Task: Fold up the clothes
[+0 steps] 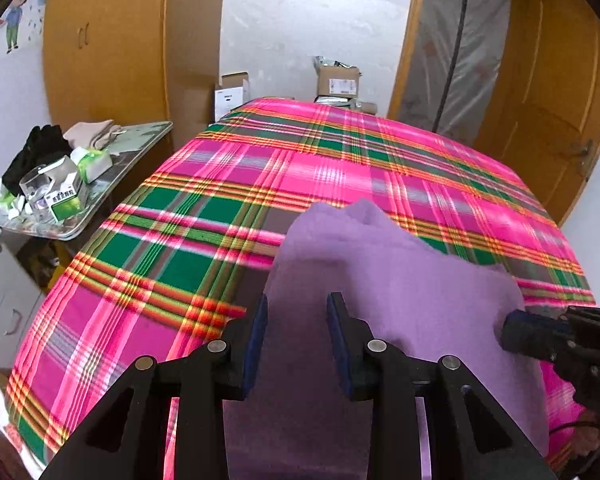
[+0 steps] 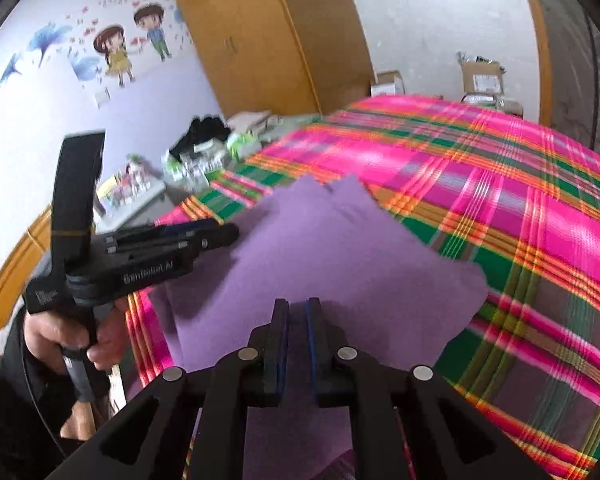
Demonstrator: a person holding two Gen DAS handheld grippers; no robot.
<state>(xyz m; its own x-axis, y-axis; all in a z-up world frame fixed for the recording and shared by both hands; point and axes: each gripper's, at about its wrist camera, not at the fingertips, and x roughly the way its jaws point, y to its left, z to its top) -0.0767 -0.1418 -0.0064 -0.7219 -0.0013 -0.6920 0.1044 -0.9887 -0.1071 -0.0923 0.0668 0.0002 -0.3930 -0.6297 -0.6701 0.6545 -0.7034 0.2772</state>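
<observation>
A purple fleece cloth is held up over the near part of a bed with a pink and green plaid cover. Its far edge stands raised with a notch in the middle. My left gripper has its jaws part way apart on a thick bunch at the cloth's left edge. My right gripper has its jaws nearly together, pinching the cloth's near right edge. A person's hand holds the left gripper's handle.
Left of the bed stands a side table with tissue packs, a glass and dark folded clothes. Behind it is a wooden wardrobe. Cardboard boxes sit past the bed's far end, and a wooden door is on the right.
</observation>
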